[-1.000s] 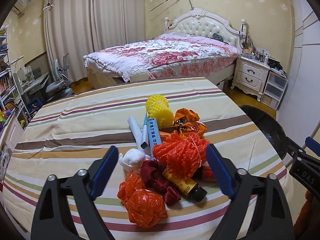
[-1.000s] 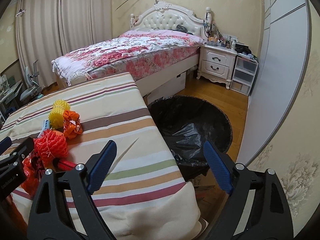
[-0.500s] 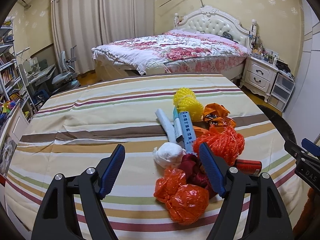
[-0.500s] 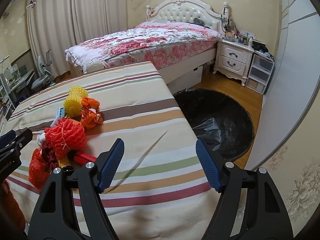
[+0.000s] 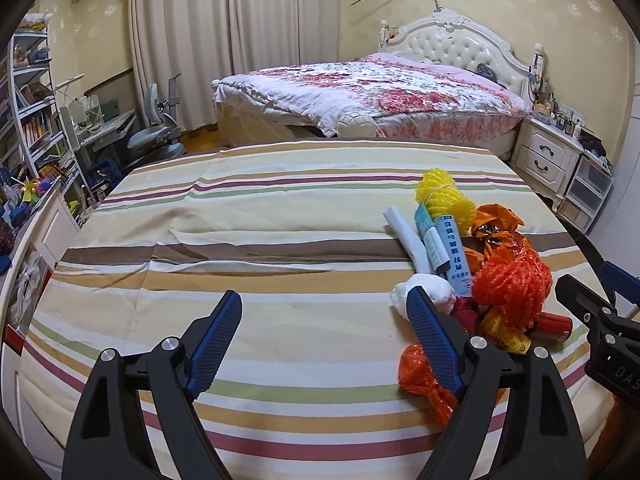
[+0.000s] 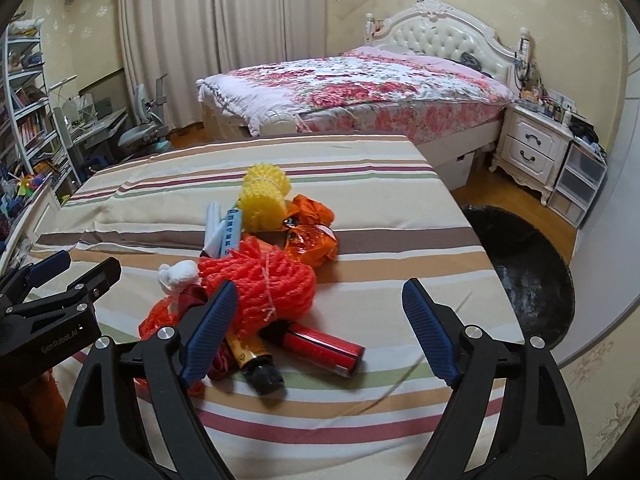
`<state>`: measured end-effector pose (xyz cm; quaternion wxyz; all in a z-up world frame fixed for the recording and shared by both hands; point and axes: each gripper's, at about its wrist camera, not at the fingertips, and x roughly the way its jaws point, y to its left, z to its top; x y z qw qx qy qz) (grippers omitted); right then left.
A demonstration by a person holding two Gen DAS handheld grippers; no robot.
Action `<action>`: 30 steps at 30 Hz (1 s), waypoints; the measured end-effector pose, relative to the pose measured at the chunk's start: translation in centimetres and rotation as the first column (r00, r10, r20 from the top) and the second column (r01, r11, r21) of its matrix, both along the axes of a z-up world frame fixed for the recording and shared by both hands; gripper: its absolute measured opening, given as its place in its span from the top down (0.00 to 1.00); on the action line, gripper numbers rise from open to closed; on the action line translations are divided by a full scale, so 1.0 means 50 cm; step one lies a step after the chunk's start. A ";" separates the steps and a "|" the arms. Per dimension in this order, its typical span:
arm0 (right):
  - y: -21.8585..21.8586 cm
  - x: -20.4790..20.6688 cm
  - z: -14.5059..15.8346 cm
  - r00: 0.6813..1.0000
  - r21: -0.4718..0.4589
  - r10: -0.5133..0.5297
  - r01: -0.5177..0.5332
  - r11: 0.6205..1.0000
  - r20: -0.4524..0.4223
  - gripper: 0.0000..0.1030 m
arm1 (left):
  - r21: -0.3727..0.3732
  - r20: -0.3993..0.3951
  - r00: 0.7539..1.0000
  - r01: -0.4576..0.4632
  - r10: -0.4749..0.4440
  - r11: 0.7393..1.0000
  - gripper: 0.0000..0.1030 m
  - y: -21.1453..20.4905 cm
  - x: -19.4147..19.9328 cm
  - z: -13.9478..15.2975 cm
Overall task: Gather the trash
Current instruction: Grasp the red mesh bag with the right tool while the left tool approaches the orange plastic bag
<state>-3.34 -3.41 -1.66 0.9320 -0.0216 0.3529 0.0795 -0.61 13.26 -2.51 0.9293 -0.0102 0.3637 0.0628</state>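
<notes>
Striped cloth [image 5: 256, 216] is covering the big table, with bands of cream, brown, green and dark red. On the far left, a white bookshelf [image 5: 32, 120] is standing by the wall, and a desk chair [image 5: 154, 136] is sitting near the long curtains [image 5: 216, 40]. Over the bare left part of the cloth, the left gripper [image 5: 324, 312] is hanging with its blue fingers [image 5: 216, 332] wide apart, and its jaws have just been opening more, with nothing between them. To its right the trash pile [image 5: 480, 280] is lying on the cloth, near the table's right edge. In the pile, a white wad [image 5: 428, 292] is sitting in front, white and blue paper tubes [image 5: 436, 240] are lying behind it, and a yellow foam net [image 5: 440, 196] is at the back. An orange foam net [image 6: 268, 280] is bunched in the middle, with crumpled orange wrappers [image 6: 312, 228] just beside it. A red can [image 6: 324, 344] is lying on its side at the front, next to a yellow bottle with a black cap [image 6: 256, 364]. The right gripper [image 6: 320, 312] is hanging over this pile with its fingers also wide apart, just opened further, touching nothing. Past the table's right edge, a bin with a black bag [image 6: 520, 272] is sitting on the wooden floor. Behind everything, a bed with a flowery cover [image 6: 360, 80] is standing, with a white nightstand [image 6: 532, 148] on its right.
</notes>
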 end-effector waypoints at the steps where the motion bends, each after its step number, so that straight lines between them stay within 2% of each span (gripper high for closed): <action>1: 0.009 0.004 -0.001 1.000 -0.004 0.010 -0.010 1.000 -0.004 0.19 | -0.002 -0.001 1.000 -0.006 0.006 1.000 0.20 0.006 -0.001 -0.001; 8: 0.049 0.037 -0.031 0.998 -0.031 0.037 -0.039 0.999 -0.057 0.18 | -0.027 -0.016 1.000 -0.025 0.024 0.999 0.19 0.028 -0.001 -0.007; 10: 0.047 0.043 -0.043 0.997 -0.029 0.040 -0.042 0.999 -0.071 0.24 | -0.031 -0.019 1.000 -0.025 0.024 0.999 0.19 0.028 -0.001 -0.009; 12: 0.047 0.051 -0.053 0.993 -0.002 0.060 -0.061 0.998 -0.103 0.44 | -0.035 -0.022 1.000 -0.023 0.022 0.999 0.19 0.025 0.000 -0.007; 15: 0.040 0.051 -0.059 0.991 0.030 0.067 -0.064 0.997 -0.117 0.48 | -0.035 -0.025 1.000 -0.020 0.019 0.999 0.19 0.019 0.002 -0.009; 22: 0.015 0.028 -0.031 0.996 0.037 0.052 -0.050 0.998 -0.066 0.53 | -0.041 -0.019 1.000 0.006 -0.007 0.999 0.19 -0.010 -0.005 0.000; 30: -0.055 -0.015 -0.019 0.999 0.017 -0.031 0.032 0.999 -0.022 0.55 | -0.041 -0.016 0.996 0.086 -0.086 0.995 0.19 -0.074 -0.027 0.005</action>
